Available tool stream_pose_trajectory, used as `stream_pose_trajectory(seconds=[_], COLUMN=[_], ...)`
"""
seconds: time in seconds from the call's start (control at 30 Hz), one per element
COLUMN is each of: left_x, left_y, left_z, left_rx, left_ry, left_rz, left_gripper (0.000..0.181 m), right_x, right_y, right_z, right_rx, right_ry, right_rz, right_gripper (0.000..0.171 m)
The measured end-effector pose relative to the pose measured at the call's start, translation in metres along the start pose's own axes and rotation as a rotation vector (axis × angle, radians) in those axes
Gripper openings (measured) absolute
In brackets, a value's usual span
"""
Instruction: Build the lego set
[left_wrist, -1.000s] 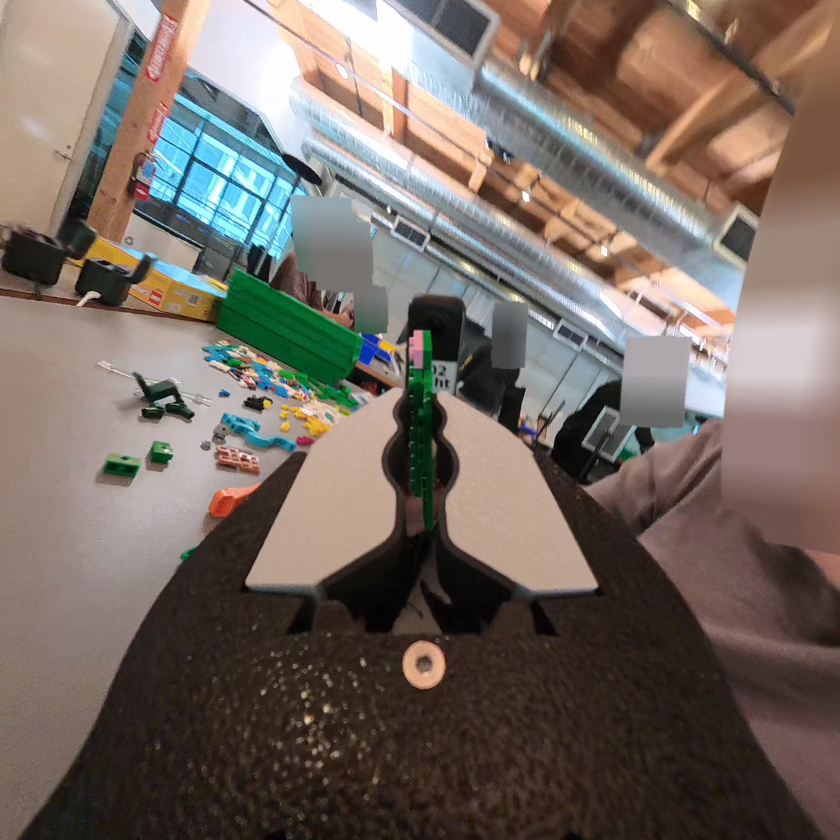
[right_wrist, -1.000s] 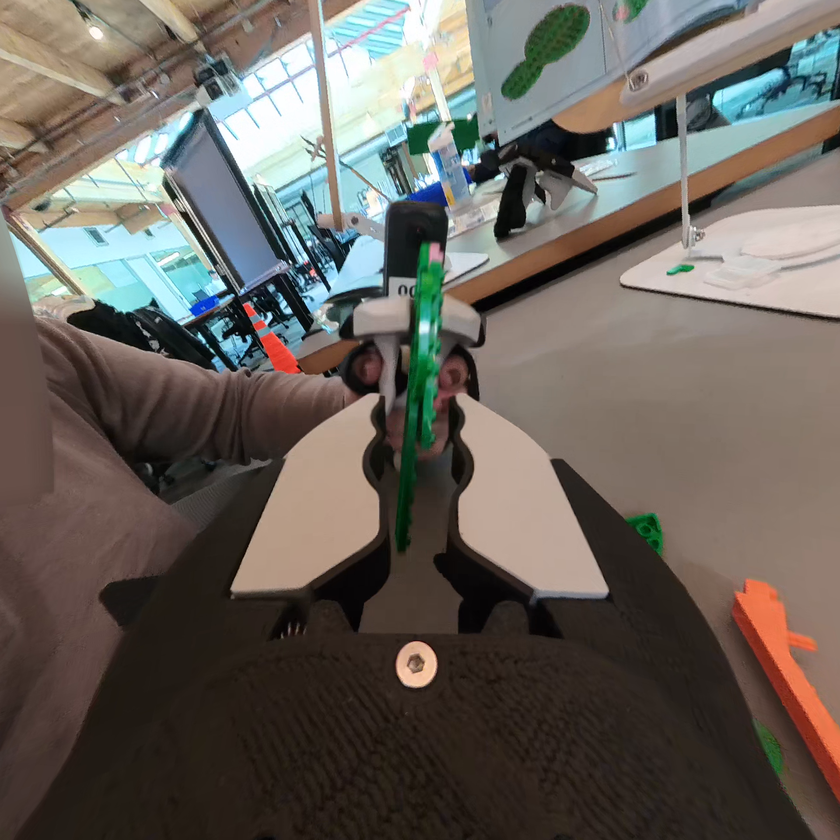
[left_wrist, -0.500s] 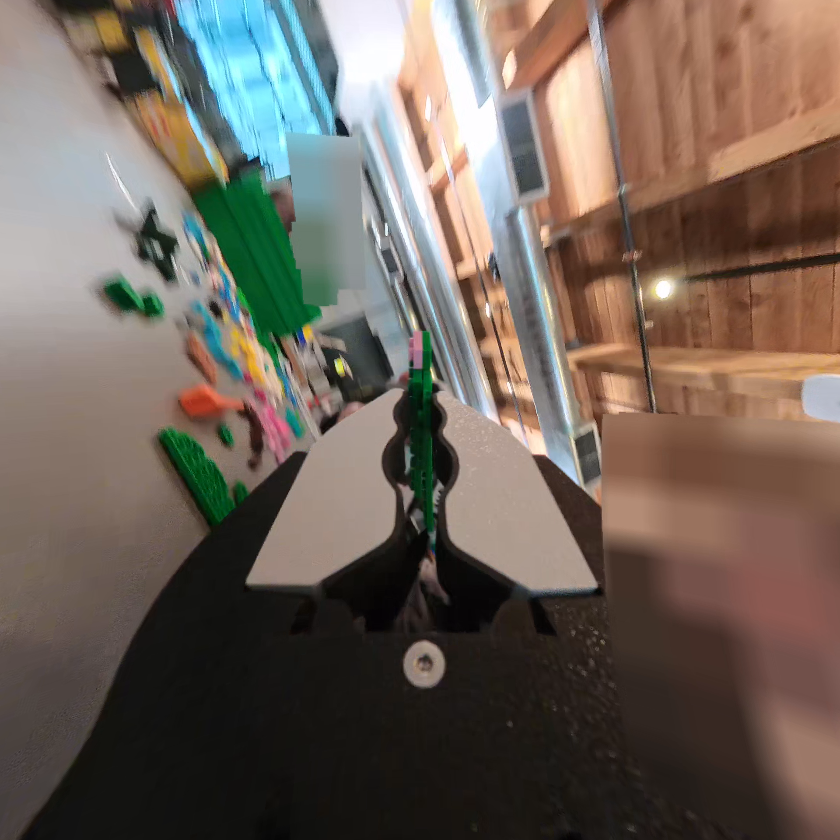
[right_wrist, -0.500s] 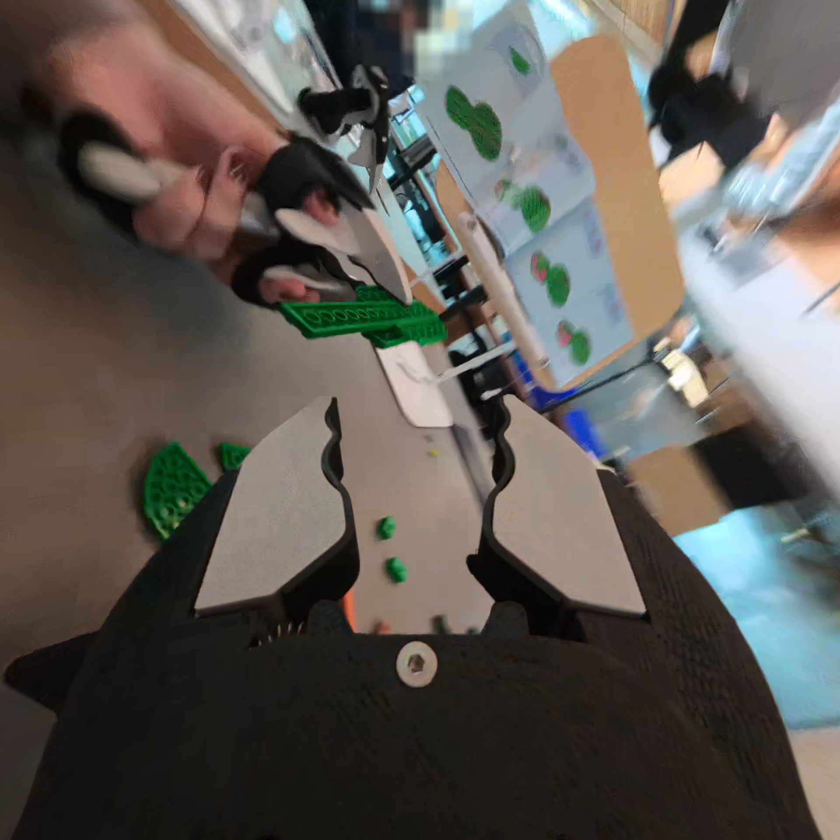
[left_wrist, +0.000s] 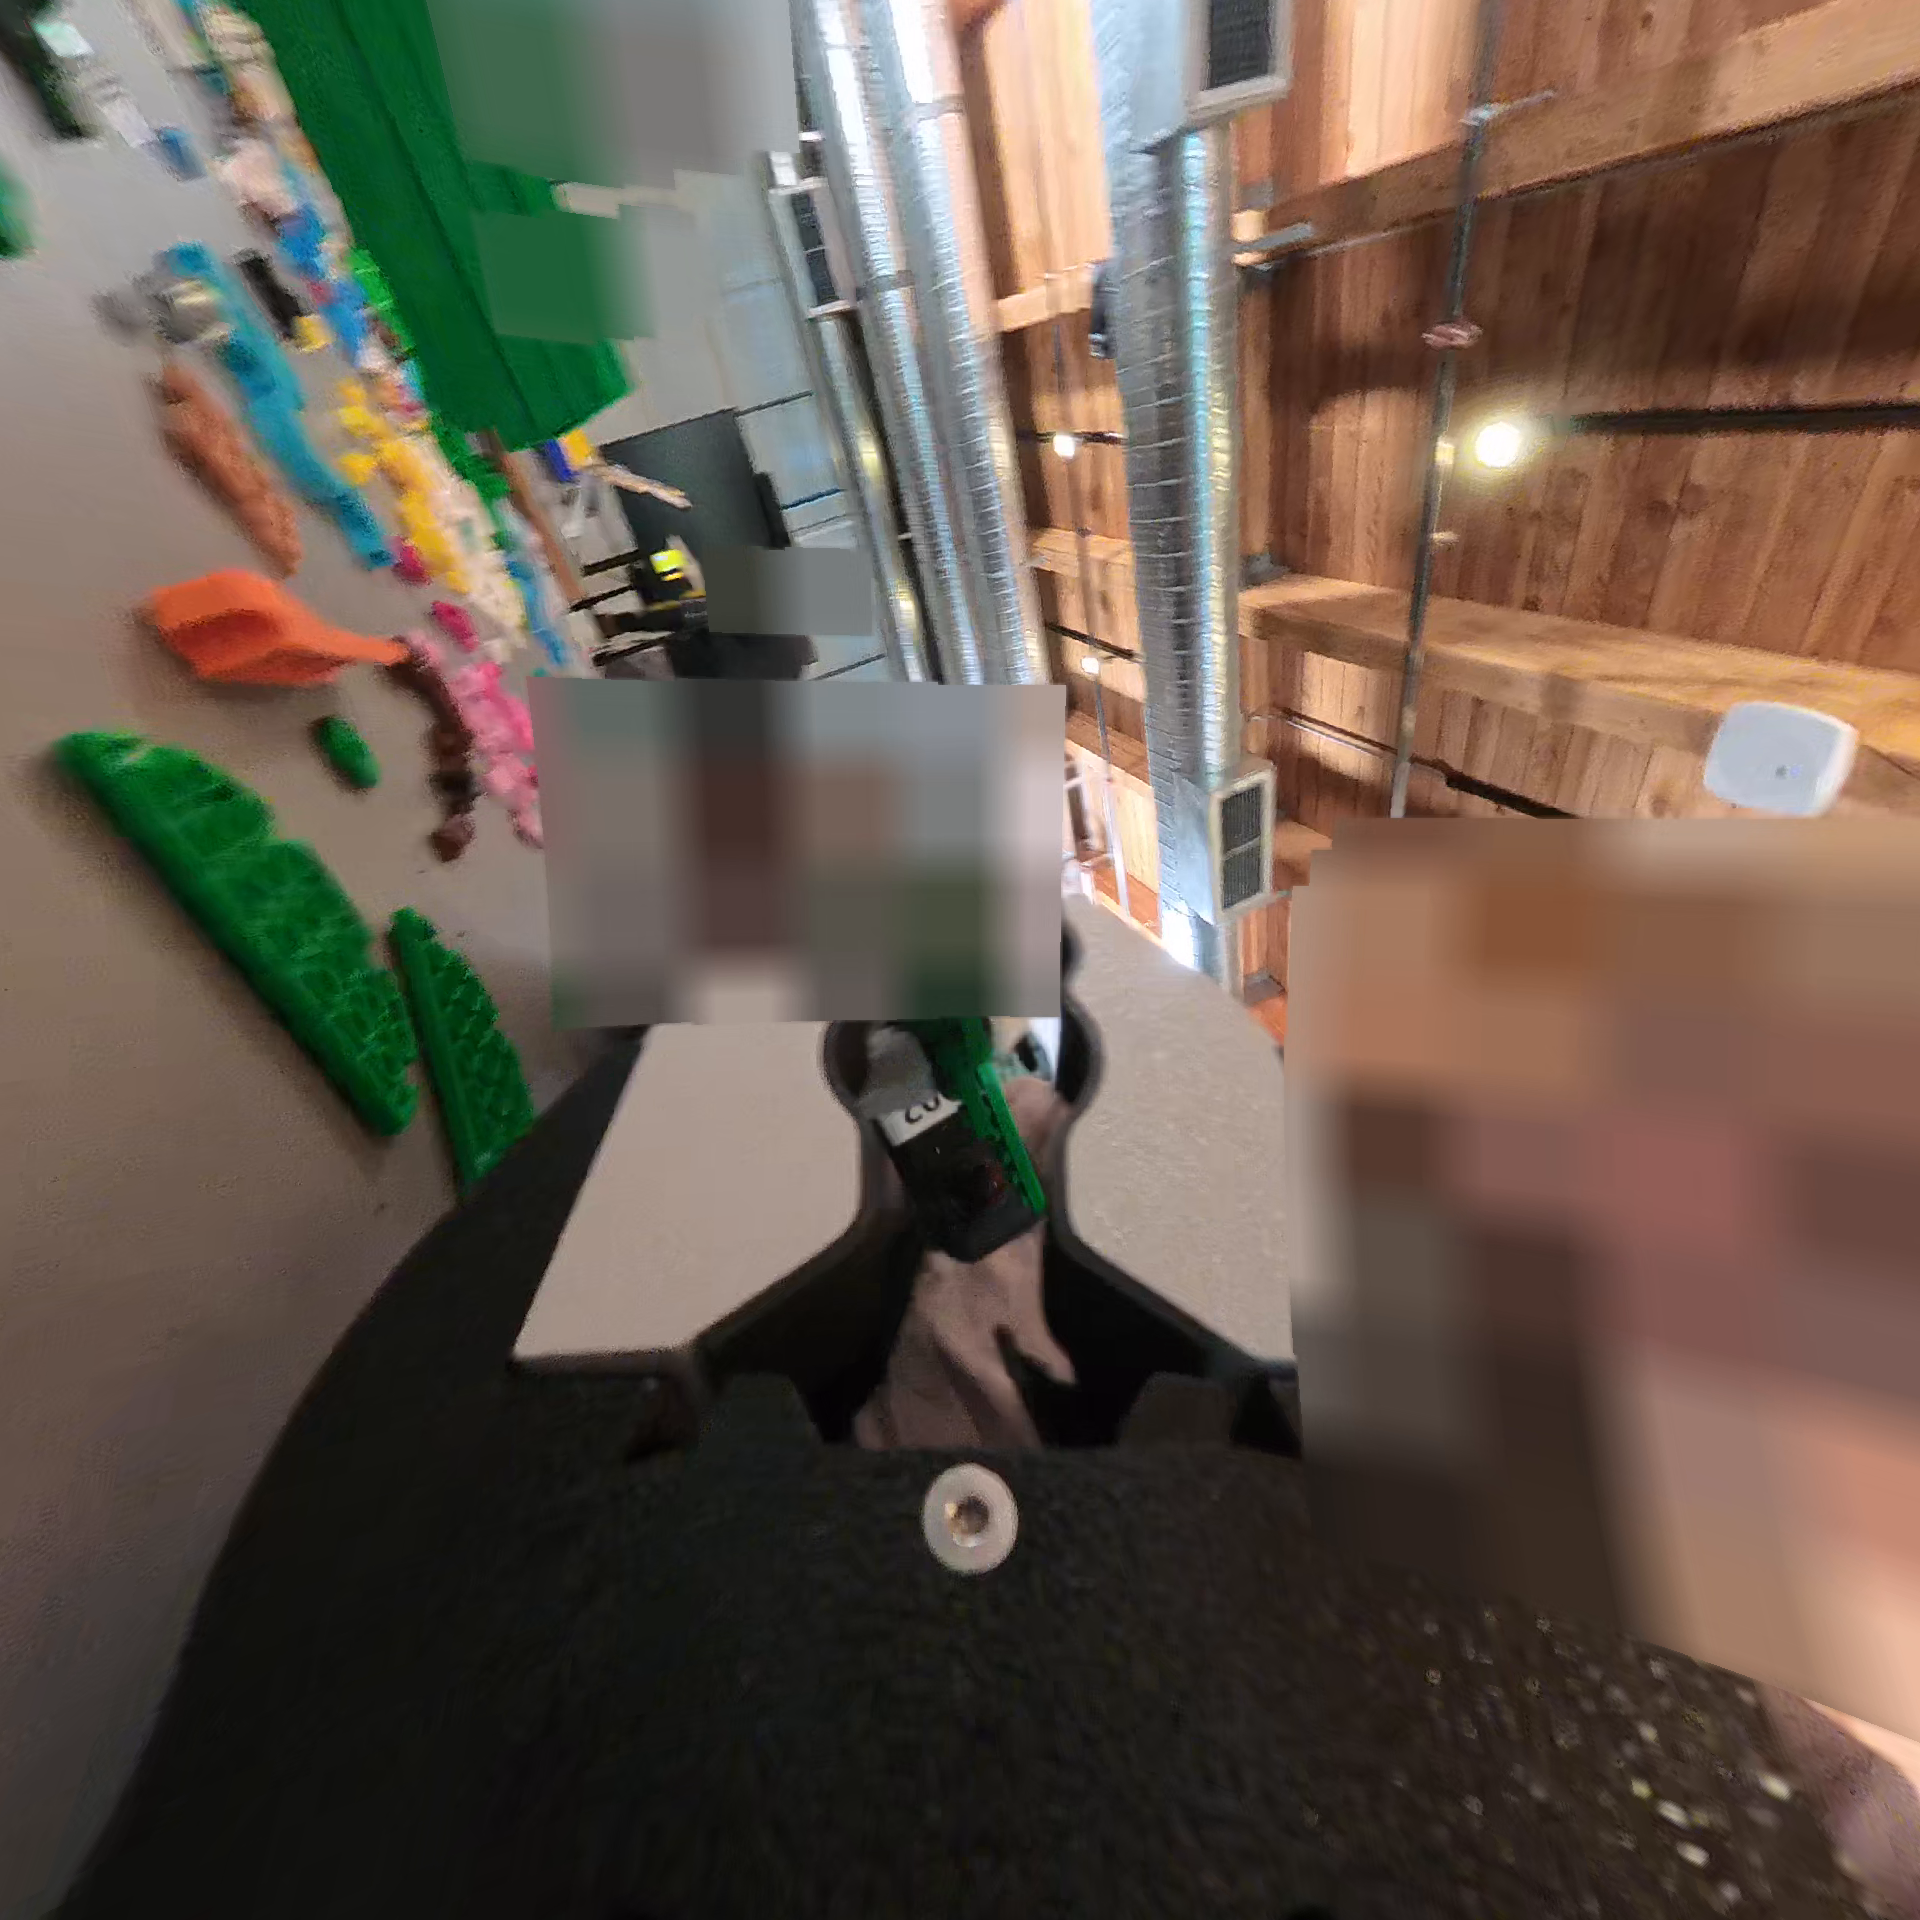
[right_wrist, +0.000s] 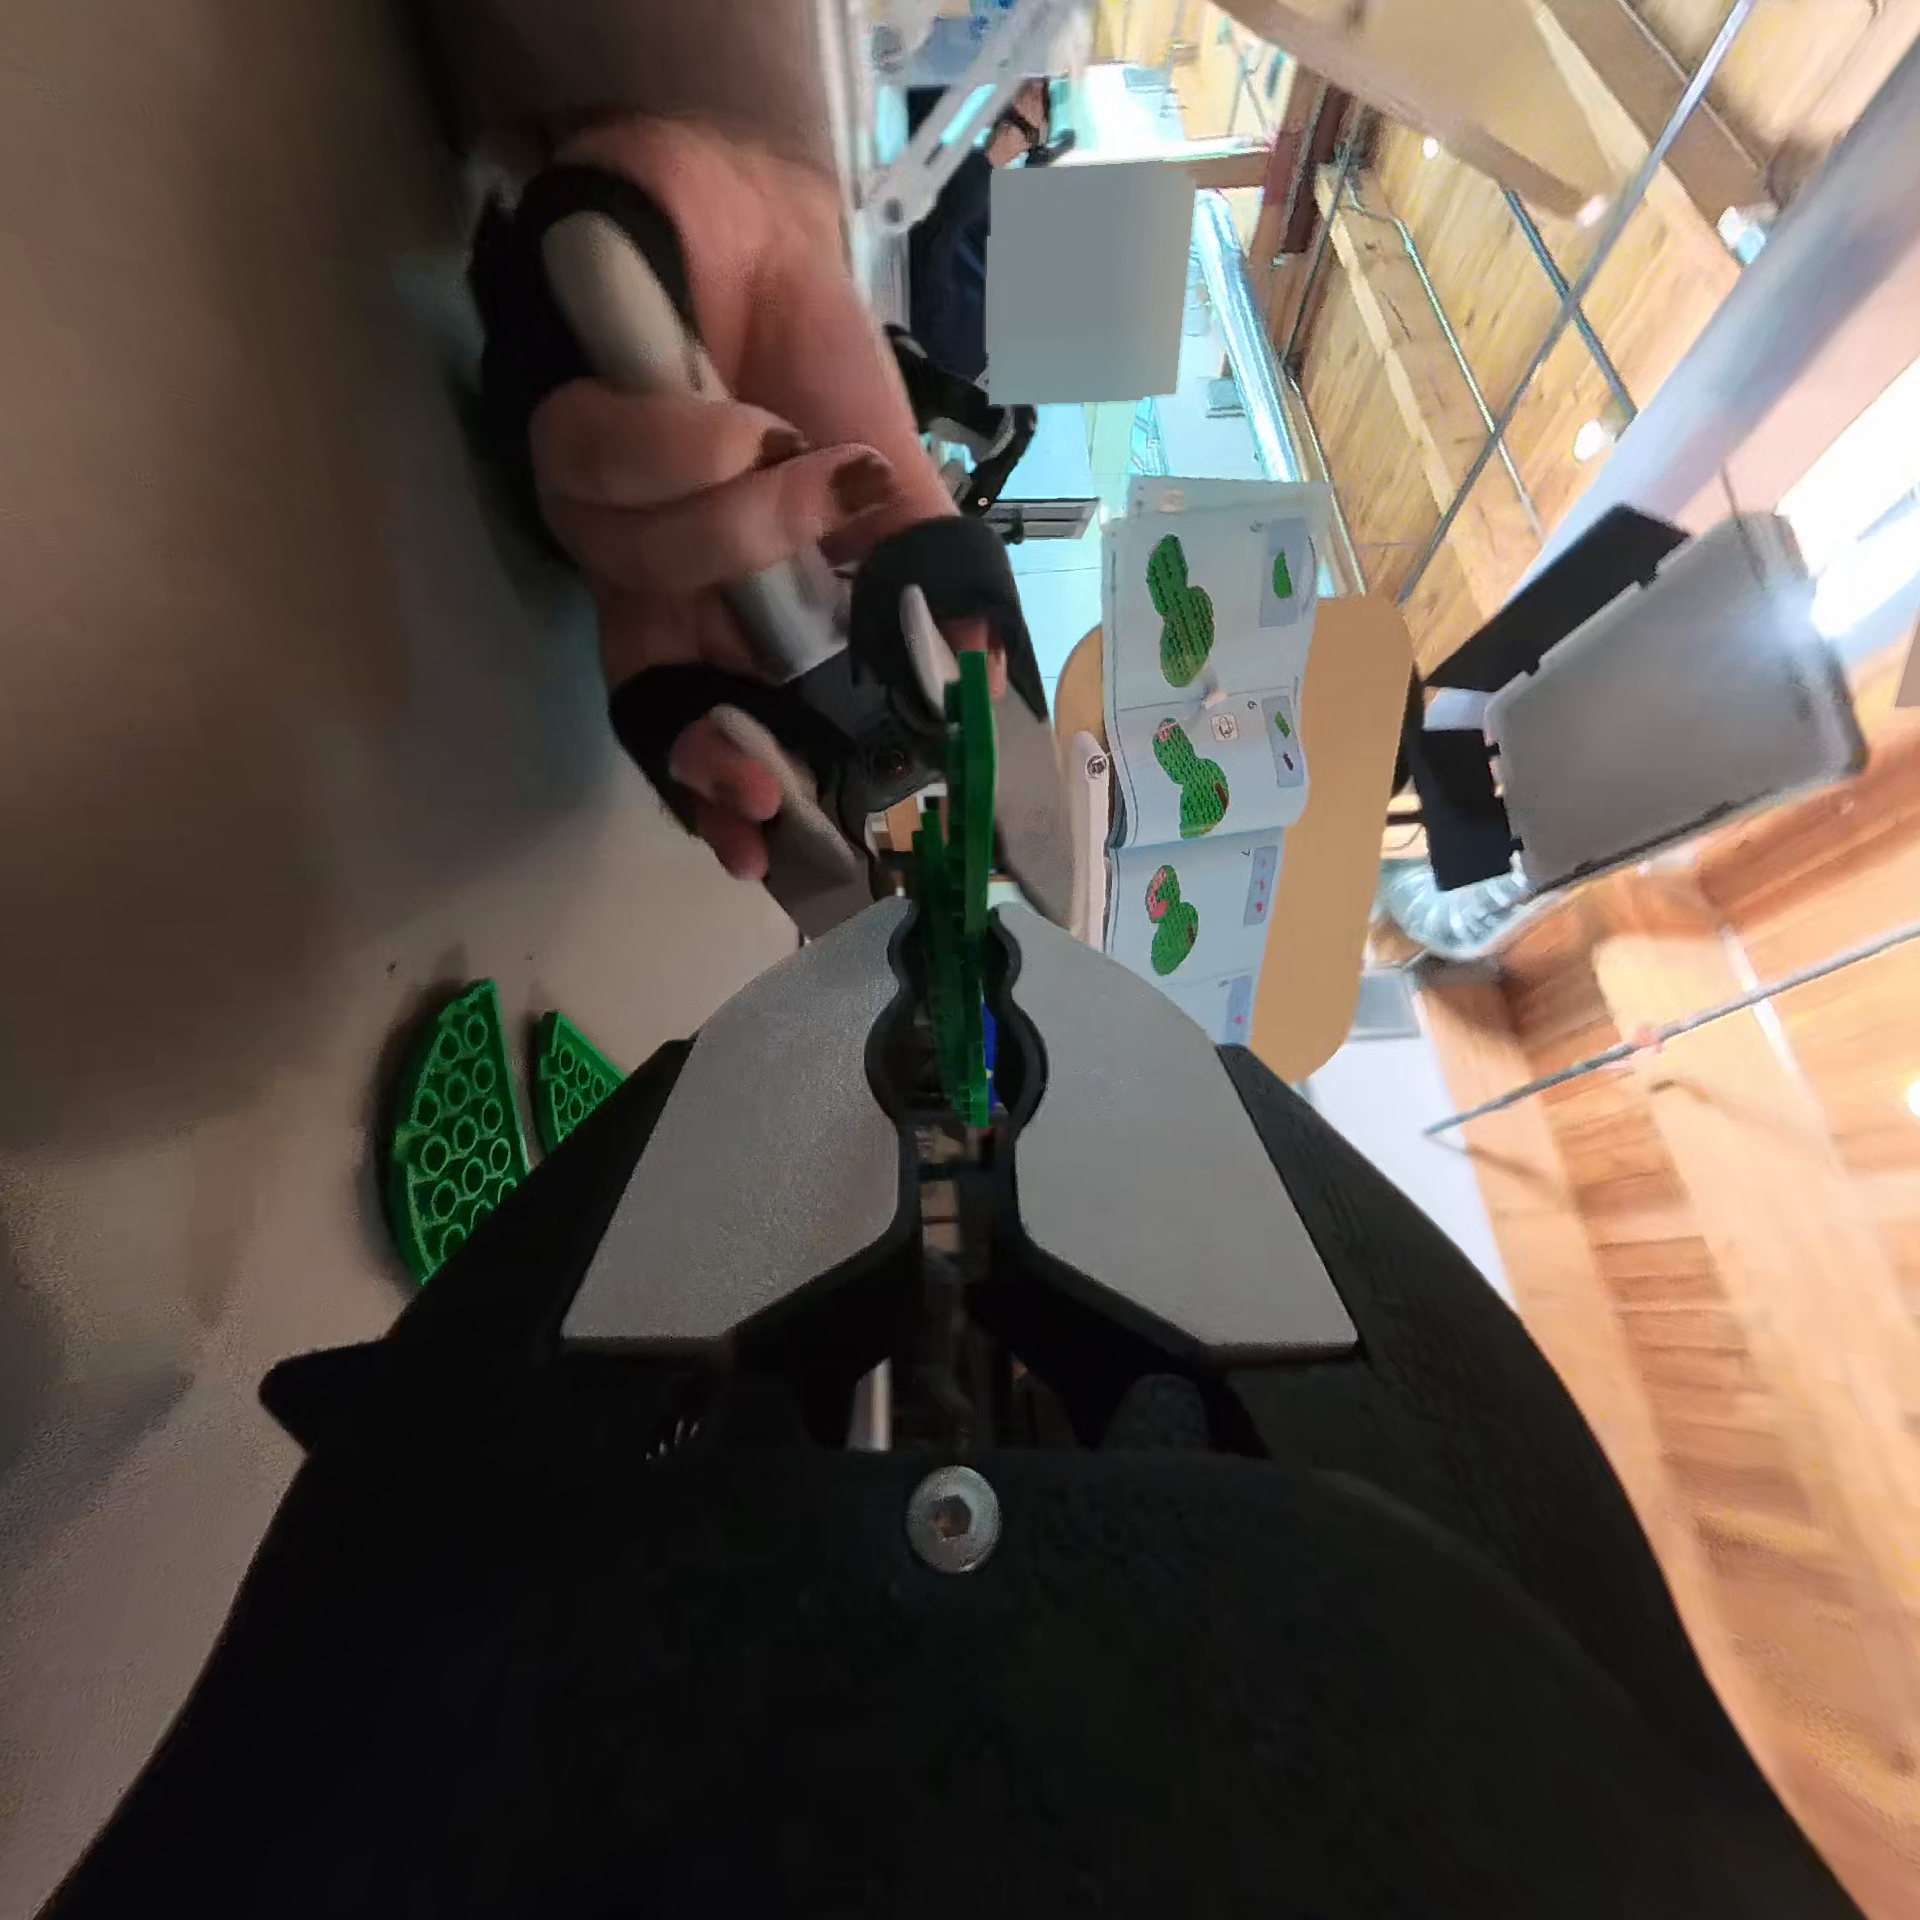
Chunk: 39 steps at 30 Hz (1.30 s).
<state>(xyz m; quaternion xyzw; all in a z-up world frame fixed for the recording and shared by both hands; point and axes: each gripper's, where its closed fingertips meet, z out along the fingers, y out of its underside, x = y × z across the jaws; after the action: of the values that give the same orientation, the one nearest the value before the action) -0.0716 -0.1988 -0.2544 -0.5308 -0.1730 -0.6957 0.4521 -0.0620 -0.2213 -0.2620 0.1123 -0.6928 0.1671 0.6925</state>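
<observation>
The flat green plate assembly (right_wrist: 966, 790) stands edge-on between both grippers, above the grey table (right_wrist: 208, 1455). My right gripper (right_wrist: 951, 920) is shut on its near end. In the left wrist view the same assembly (left_wrist: 982, 1112) sits in the gap of my left gripper (left_wrist: 961, 1049), whose jaws stand apart; a mosaic patch hides their tips. The right gripper's black camera body (left_wrist: 945, 1174) shows just behind the plate. In the right wrist view a hand holds the left gripper (right_wrist: 914, 686) around the plate's far end.
Two curved green plates (left_wrist: 260, 914) (left_wrist: 468, 1060) lie on the table near the left gripper and also show in the right wrist view (right_wrist: 452, 1122). An orange piece (left_wrist: 249, 629) and a pile of coloured bricks (left_wrist: 416, 499) lie beyond. An instruction booklet (right_wrist: 1195, 748) stands on a stand.
The right gripper, open half a second ago, has closed on the green assembly. The left gripper, shut on it before, now has its jaws apart. Both views have rolled sideways.
</observation>
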Motion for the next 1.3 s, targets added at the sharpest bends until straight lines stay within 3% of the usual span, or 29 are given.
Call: stream_pose_trajectory(seconds=[0.1,0.13,0.23,0.4,0.5,0.63,0.83,1.3], left_x=[0.018,0.014,0.015,0.006,-0.006,-0.001,0.002,0.018], left_y=[-0.003,-0.007,-0.018,-0.003,0.012,0.008,0.018,0.041], left_z=[0.003,0.002,-0.004,-0.003,0.004,0.004,0.010,0.015], left_rx=[0.012,0.034,0.057,-0.191,-0.300,-0.241,-0.243,-0.256], left_ry=[0.058,-0.020,-0.263,-0.672,-0.750,-0.805,-0.731,-0.525], left_rz=[0.117,0.251,0.770,1.747,2.039,2.133,2.117,2.133], left_gripper=[0.061,0.072,0.077,0.065,0.040,0.019,0.025,0.008], right_x=[0.015,0.019,0.029,0.029,0.026,0.026,0.030,0.043], right_y=[0.005,0.007,0.011,0.006,0.001,-0.004,-0.011,-0.033], right_z=[-0.005,-0.007,-0.012,-0.014,-0.014,-0.015,-0.021,-0.030], right_rx=[0.044,0.068,0.133,0.210,0.239,0.273,0.352,0.452], right_ry=[0.002,0.001,-0.008,-0.061,-0.093,-0.108,-0.144,-0.124], right_rz=[0.280,0.371,0.589,0.729,0.763,0.798,0.875,0.872], right_gripper=[0.008,0.008,0.008,0.008,0.008,0.008,0.008,0.015])
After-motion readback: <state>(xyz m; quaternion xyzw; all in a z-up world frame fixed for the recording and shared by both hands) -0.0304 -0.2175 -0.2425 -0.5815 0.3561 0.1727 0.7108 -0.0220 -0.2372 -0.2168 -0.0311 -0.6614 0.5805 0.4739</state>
